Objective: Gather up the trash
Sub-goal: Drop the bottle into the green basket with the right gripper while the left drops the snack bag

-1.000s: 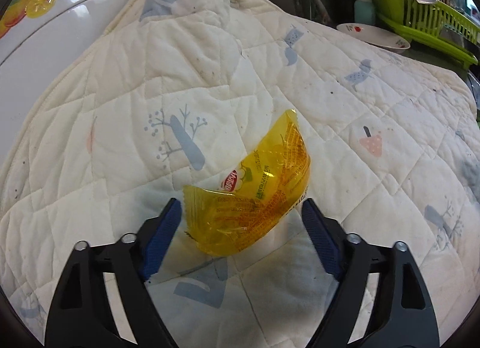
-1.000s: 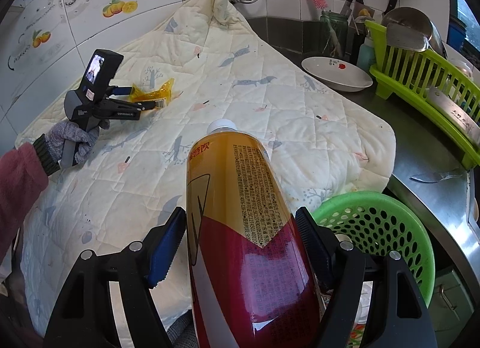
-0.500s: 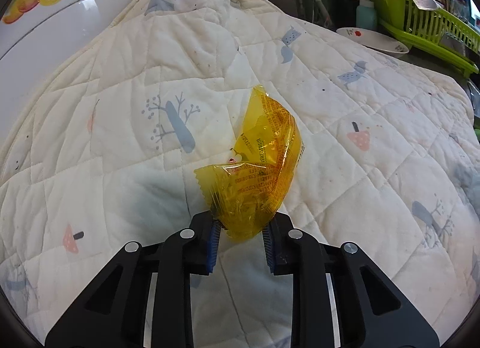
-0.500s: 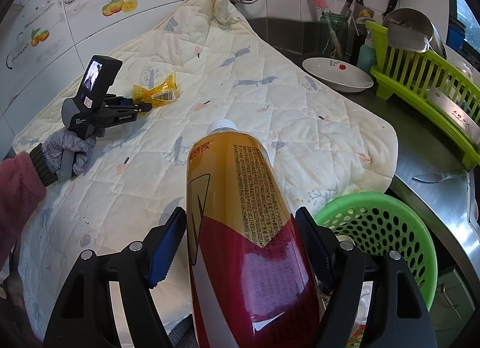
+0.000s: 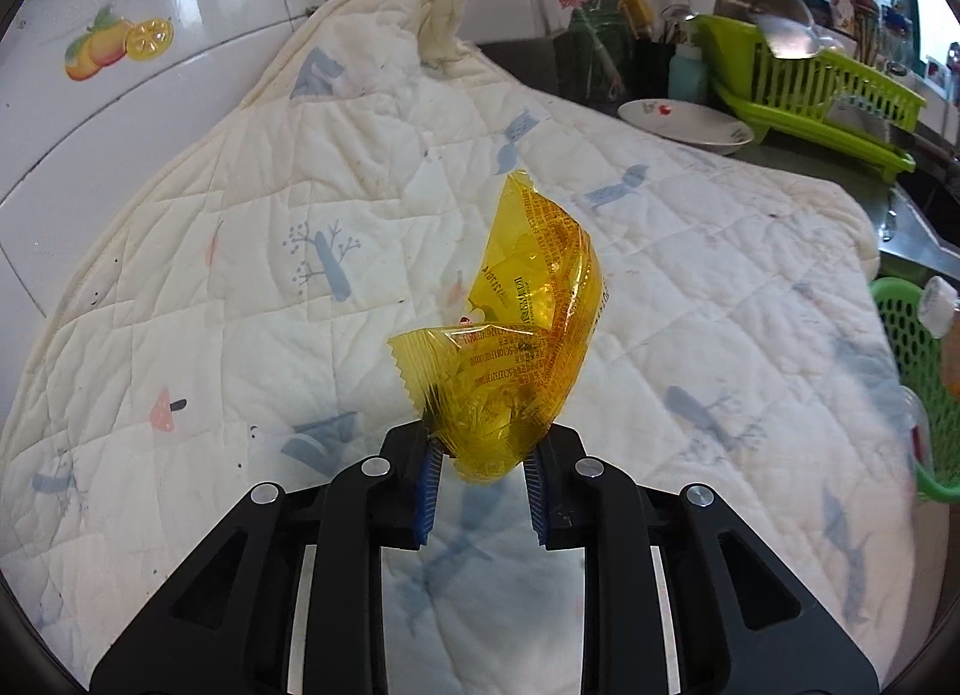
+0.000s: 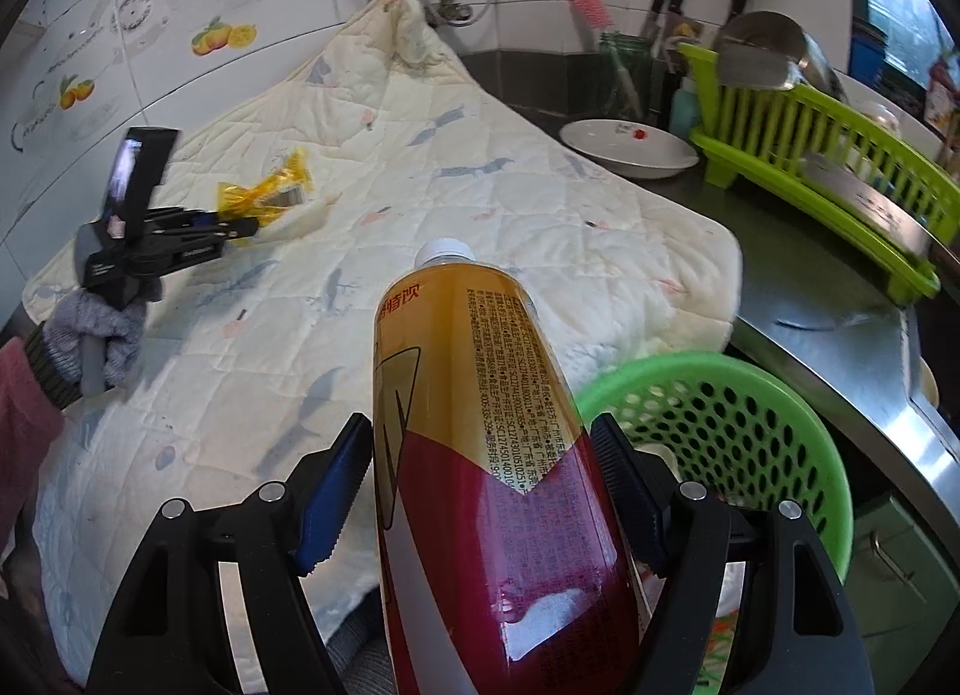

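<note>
My left gripper [image 5: 480,458] is shut on a crumpled yellow wrapper [image 5: 516,347] and holds it above the quilted cloth [image 5: 300,227]. In the right wrist view the left gripper [image 6: 240,227] shows at the left with the wrapper [image 6: 267,194] lifted off the cloth. My right gripper [image 6: 483,455] is shut on a plastic drink bottle [image 6: 474,425] with a white cap, amber top and red label. The bottle hangs over the cloth's near edge, beside a green perforated basket [image 6: 720,413].
The basket also shows at the right edge of the left wrist view [image 5: 912,347]. A white plate [image 6: 630,146], a lime dish rack [image 6: 828,155] with pans, a utensil jar [image 6: 624,65] and knives stand on the steel counter behind. Tiled wall lies to the left.
The left gripper closed on the yellow wrapper and lifted it off the cloth, swinging right. The right gripper kept hold of the bottle and shifted slightly.
</note>
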`<state>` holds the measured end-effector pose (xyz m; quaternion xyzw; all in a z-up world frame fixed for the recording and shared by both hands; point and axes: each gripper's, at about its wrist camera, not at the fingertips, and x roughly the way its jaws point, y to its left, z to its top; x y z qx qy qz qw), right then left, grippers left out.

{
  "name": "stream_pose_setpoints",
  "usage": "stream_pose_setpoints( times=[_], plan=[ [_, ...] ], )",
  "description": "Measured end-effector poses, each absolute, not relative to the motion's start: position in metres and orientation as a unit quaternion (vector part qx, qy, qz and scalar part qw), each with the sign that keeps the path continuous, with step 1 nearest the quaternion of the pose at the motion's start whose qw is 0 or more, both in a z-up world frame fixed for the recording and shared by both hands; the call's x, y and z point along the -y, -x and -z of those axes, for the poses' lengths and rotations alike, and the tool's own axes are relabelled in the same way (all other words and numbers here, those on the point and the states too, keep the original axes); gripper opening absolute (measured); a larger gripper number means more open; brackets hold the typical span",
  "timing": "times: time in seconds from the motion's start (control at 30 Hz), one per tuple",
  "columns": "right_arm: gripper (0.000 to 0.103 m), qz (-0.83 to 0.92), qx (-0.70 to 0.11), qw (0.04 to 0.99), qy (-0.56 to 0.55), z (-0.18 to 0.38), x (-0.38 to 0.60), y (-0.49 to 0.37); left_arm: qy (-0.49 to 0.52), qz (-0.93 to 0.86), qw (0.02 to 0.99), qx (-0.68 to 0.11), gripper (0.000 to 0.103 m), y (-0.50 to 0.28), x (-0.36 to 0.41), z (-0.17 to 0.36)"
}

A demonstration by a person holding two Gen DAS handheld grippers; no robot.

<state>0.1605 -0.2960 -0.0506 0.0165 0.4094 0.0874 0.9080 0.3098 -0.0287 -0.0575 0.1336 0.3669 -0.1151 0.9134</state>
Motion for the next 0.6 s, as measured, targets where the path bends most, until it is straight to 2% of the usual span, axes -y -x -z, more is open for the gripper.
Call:
stream_pose_setpoints(
  times=[0.6],
  plan=[
    [0.072, 0.043, -0.455, 0.888, -0.060, 0.103, 0.413, -0.135, -0.116, 0.198, 0.916, -0.328, 0.023, -0.218, 0.109, 0.018]
  ],
)
